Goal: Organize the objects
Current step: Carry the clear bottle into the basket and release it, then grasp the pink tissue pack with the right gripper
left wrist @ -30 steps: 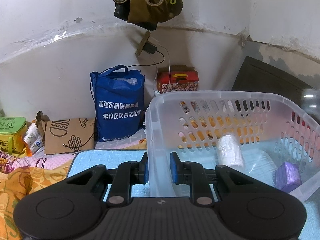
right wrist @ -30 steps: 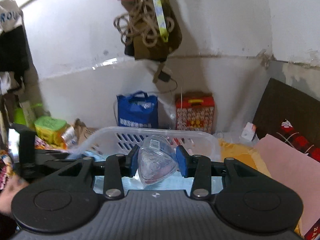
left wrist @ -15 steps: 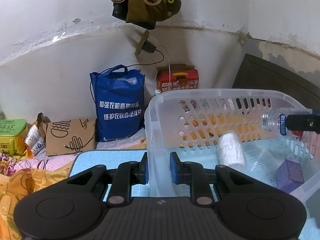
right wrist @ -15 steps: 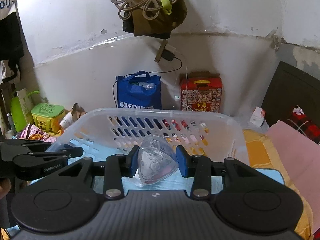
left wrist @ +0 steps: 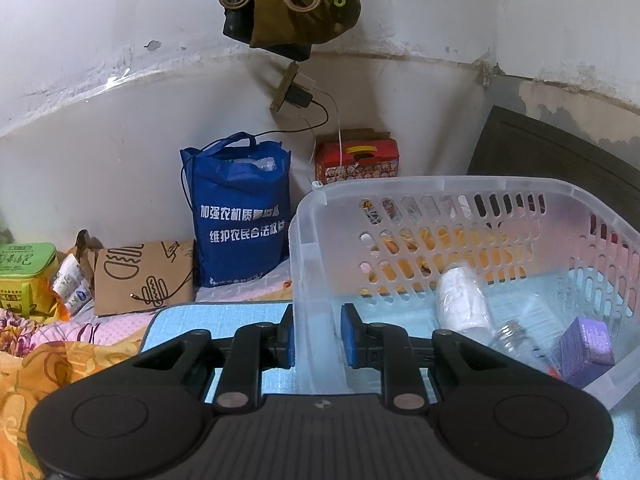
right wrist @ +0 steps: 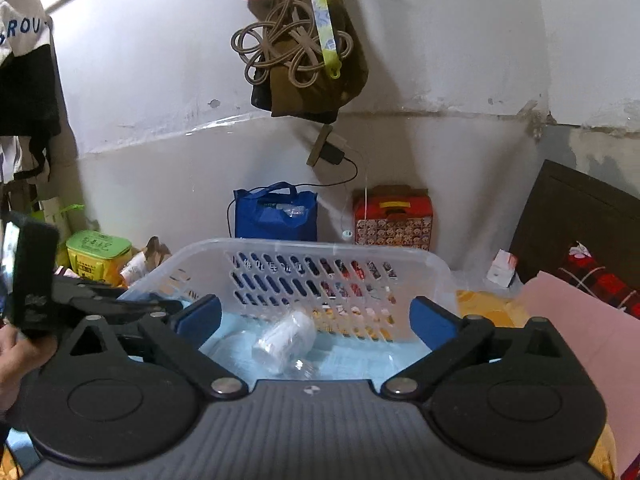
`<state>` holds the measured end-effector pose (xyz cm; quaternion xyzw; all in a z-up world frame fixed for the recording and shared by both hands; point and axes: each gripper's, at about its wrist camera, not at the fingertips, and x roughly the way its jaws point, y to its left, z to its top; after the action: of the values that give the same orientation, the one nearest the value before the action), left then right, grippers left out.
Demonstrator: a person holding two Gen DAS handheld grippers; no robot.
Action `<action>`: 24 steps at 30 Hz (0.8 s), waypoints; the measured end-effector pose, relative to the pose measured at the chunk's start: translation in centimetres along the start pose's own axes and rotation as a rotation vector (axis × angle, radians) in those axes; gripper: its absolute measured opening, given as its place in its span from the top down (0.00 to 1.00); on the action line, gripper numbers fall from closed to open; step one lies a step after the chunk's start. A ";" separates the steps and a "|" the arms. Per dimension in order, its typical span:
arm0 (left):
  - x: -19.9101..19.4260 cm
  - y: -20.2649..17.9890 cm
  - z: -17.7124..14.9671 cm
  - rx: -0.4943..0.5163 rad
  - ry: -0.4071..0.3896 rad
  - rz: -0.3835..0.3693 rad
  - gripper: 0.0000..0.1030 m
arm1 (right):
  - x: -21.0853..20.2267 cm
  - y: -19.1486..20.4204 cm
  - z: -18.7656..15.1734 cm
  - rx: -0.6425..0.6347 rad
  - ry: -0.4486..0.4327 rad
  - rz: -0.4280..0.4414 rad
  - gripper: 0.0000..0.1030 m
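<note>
**Bottle down in the basket, right jaws thrown wide**

Jaws first, nearest the lens: the right gripper (right wrist: 316, 316) has just been opening and now stands spread to its widest, blue pads far apart with nothing between them. Just beyond and below it, the clear plastic bottle (right wrist: 286, 342) lies on its side on the floor of the translucent white plastic laundry basket (right wrist: 320, 245), free of both pads.

Over on the other side, the left gripper (left wrist: 316, 336) is clamped on the basket's near corner wall, one blue pad outside it and one inside, jaws nearly closed on the thin plastic. At the left edge of the right wrist view a hand (right wrist: 16, 354) holds that gripper's body.

Inside the basket, from the left wrist view: a white cylindrical roll in clear wrap (left wrist: 460, 300) leans toward the slotted far wall, the clear bottle lies beside it, and a small purple cardboard box (left wrist: 586, 344) sits in the right corner. The basket rests on a light blue mat (left wrist: 224, 320).

Further back, against the wall: a brown paper takeaway bag (left wrist: 144, 280), a blue fabric tote with white lettering (left wrist: 240, 208), and a red patterned carton (left wrist: 356, 162). High on the wall hangs a coil of tan cord (right wrist: 288, 48).
</note>
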<state>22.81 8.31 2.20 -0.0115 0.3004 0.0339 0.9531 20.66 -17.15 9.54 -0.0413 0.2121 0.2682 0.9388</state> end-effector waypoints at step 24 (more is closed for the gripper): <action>0.1 -0.3 0.1 0.005 -0.005 -0.001 0.74 | 1.7 1.3 -11.4 0.036 0.227 0.061 0.06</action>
<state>23.00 8.06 2.18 -0.0093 0.2980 0.0328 0.9540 17.03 -17.38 -1.46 -0.0479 0.3230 0.2865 0.9007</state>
